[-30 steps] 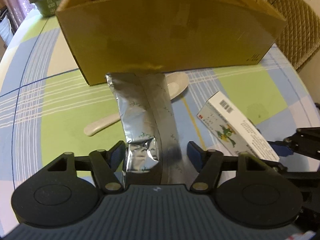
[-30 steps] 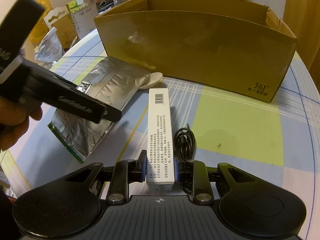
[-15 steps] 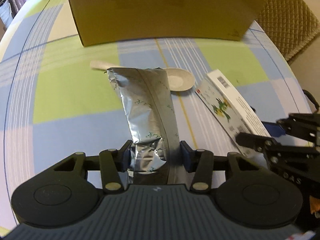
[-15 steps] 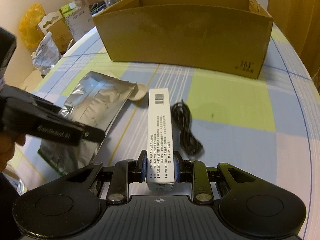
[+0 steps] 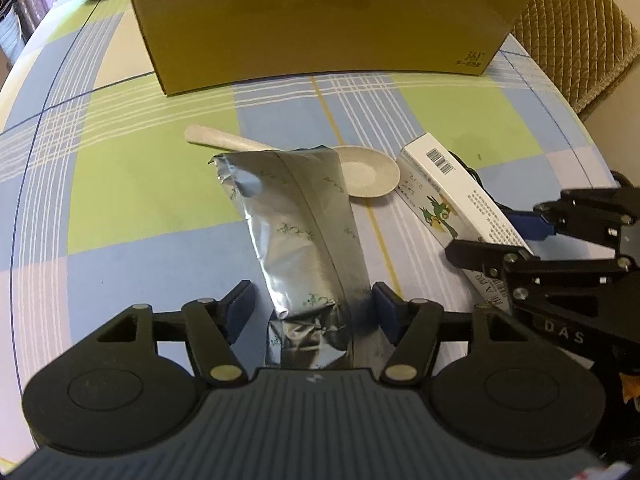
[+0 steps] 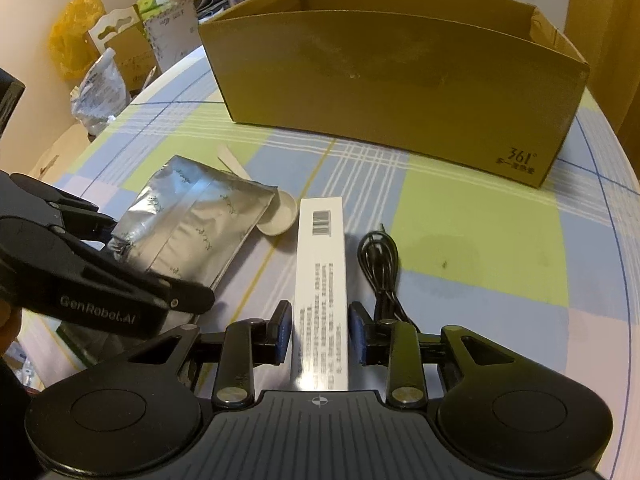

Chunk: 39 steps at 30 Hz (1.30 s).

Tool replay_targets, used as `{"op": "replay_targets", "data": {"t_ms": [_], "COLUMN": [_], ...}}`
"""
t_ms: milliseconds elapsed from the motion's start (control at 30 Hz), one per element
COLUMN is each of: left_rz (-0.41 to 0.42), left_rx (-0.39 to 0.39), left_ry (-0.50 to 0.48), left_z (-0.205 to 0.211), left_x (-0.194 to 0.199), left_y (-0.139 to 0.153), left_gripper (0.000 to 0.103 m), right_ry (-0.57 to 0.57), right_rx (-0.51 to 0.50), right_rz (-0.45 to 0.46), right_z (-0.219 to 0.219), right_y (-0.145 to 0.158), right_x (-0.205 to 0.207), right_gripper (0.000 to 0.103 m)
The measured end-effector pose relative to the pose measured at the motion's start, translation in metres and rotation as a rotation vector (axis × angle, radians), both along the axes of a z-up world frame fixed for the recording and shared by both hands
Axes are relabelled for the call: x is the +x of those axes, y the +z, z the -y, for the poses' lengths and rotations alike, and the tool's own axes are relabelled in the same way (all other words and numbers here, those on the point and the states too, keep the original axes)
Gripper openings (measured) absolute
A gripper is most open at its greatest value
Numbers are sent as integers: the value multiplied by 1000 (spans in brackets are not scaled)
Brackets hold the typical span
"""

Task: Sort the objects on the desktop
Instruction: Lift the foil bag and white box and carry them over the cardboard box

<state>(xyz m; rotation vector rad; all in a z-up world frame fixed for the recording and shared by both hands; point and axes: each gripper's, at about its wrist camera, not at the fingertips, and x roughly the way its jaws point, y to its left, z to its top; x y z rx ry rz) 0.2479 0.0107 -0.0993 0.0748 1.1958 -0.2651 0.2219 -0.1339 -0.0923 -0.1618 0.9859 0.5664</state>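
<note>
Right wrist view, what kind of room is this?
Probably a home dining area: a round table under a checked cloth, a quilted chair back, and household bags and packages heaped behind the cardboard box.

Both grippers opened: left gripper (image 5: 314, 308) released the foil pouch (image 5: 298, 232) and right gripper (image 6: 320, 330) released the white box (image 6: 322, 276), and both items lay on the tablecloth (image 5: 140, 184), having been pulled back from the carton (image 6: 384, 84).
</note>
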Motion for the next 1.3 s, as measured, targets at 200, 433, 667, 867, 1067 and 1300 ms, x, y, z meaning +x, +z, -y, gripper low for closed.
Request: {"op": "replay_targets", "data": {"t_ms": [200,433,667,867,1067,1300], "left_rz": [12,35,70,99,133,168], "left_rx": [68,63,49,41,38,29], "left_ry": [-50,-47,-34,-38,-41,-50], "left_z": [13,8,6,10,12,19], "left_x": [-5,-10,-22,-30,-40,-49], "left_y": [0,10,31,50,70,90], "left_gripper": [46,38,38,38,38,38], "right_ry": [-6,-48,-86,-96,-108,-122], "right_rx": [-32,-7,41,59,72,81], "right_rz": [4,25,51,68,94,118], "right_z": [-1,8,18,19,23,31], "right_y": [-4,3,26,41,56,72], "right_x": [-1,-9,-19,-31,-41,-48], "right_gripper": [27,23,23,23,23,23]}}
